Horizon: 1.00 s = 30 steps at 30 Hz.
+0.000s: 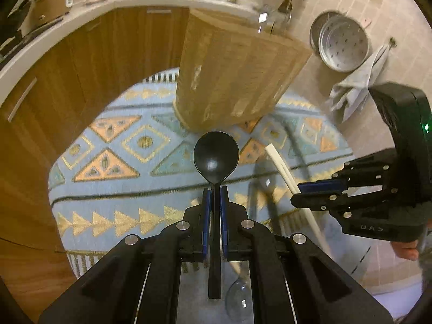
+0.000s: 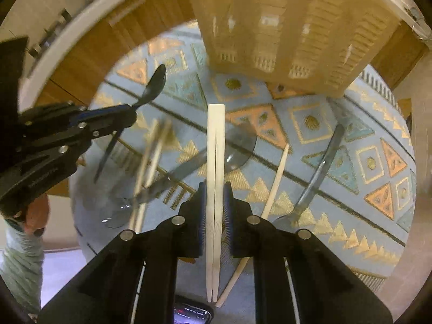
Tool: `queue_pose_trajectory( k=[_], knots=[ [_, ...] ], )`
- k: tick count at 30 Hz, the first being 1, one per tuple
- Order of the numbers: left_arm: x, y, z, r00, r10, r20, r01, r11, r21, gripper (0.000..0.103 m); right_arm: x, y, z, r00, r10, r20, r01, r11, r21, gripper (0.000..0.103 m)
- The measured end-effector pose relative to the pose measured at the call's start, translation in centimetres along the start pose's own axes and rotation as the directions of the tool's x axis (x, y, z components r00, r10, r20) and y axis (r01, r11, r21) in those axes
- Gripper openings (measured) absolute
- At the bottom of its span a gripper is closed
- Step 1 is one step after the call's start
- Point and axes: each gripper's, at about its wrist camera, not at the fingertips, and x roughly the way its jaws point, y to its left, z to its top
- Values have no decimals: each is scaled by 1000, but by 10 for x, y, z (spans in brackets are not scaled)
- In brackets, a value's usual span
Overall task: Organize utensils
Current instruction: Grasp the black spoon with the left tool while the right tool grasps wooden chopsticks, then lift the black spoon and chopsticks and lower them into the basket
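Left tool (image 1: 215, 189) clamped on the black spoon (image 1: 216, 156) at the neck, bowl forward, handle running back between the jaws. Right tool (image 2: 215, 189) closed on a pair of white chopsticks (image 2: 215, 145), held lengthwise, tips sticking out front. Both held above the patterned rug (image 1: 121, 145), near the wooden organizer box (image 2: 283, 27). On the rug: loose single chopstick (image 2: 278, 172), clear plastic spoons (image 2: 321, 162), blurred.

Black plastic grippers, blue pads

Left gripper (image 1: 215, 189) and right gripper (image 2: 215, 189) show silver screws; sleeve (image 2: 20, 259) looks pale green, ribbed.
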Motion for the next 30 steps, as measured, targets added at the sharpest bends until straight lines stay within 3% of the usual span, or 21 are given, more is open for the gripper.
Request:
queue_pose_trajectory(
  k=[3, 6, 10, 14, 16, 19, 21, 24, 27, 30],
  knots=[
    [-20, 0, 6, 998, -28, 60, 29, 1000, -11, 5, -24, -3, -5, 995, 44, 84, -43, 999, -17, 11],
    [-44, -7, 16, 989, -52, 141, 50, 999, 14, 5, -57, 0, -8, 972, 80, 221, -67, 996, -63, 11],
    [-77, -15, 35, 958, -90, 272, 90, 996, 10, 5, -109, -6, 1, 902, 138, 409, -119, 990, -71, 11],
    [-97, -29, 63, 904, -66, 422, 65, 998, 17, 5, -155, -14, 18, 811, 98, 577, -88, 995, -45, 11],
    [-101, -34, 75, 873, -81, 481, 85, 996, 14, 5, -169, -22, 26, 775, 73, 628, -78, 997, -20, 11],
    [-99, -48, 92, 814, -51, 579, 55, 998, 10, 5, -185, -35, 33, 723, 13, 691, -45, 999, 29, 11],
    [-93, -59, 99, 755, -22, 656, 9, 1000, 24, 5, -194, -44, 40, 673, -42, 738, -5, 998, 61, 11],
    [-74, -63, 110, 702, 30, 712, -30, 999, -12, 5, -203, -52, 47, 579, -112, 807, 68, 994, 88, 11],
    [-53, -58, 119, 671, 80, 737, -48, 997, -65, 5, -200, -62, 59, 526, -150, 837, 102, 988, 113, 11],
    [-33, -51, 129, 675, 104, 730, -51, 994, -95, 5, -188, -70, 70, 489, -193, 851, 135, 980, 145, 11]
  ],
)
